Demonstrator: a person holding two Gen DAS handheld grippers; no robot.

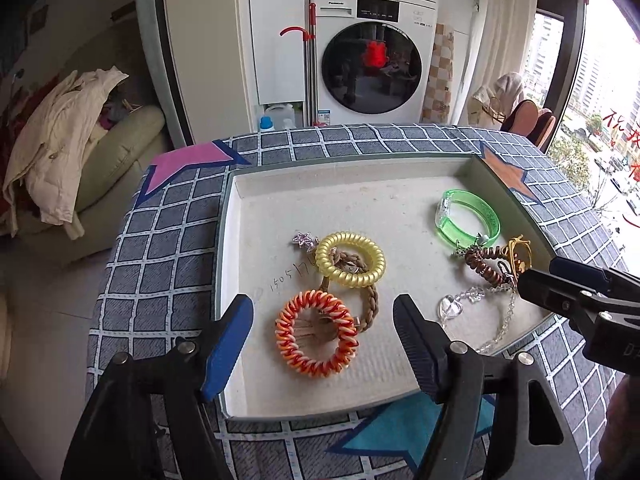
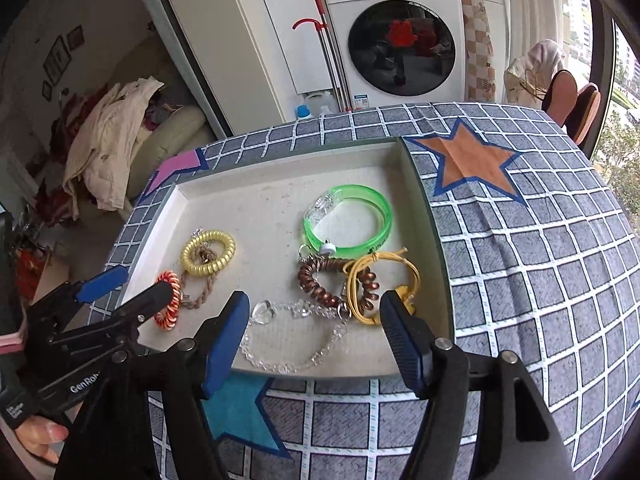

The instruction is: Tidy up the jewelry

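Observation:
A shallow white tray [image 1: 280, 208] on the checked tablecloth holds the jewelry. My left gripper [image 1: 322, 312] hovers open over an orange-and-white coil tie [image 1: 286, 340], its pads clear of it. Behind that tie lie a yellow coil tie [image 1: 352, 278], a brown braided tie [image 1: 370, 304] and a star clip [image 1: 305, 239]. My right gripper [image 2: 315, 304] stands open above a clear crystal bracelet [image 2: 264, 312], touching nothing. Close by are a brown coil bracelet [image 2: 312, 284], a yellow cord bracelet [image 2: 352, 292] and a green bangle [image 2: 352, 246].
The tablecloth [image 2: 520, 280] carries coloured star patches. Past the table's far edge stand a washing machine [image 1: 372, 68] and a red-handled mop [image 1: 310, 64]. A sofa with a cream jacket [image 1: 60, 140] is at the left, chairs [image 2: 576, 112] and a window at the right.

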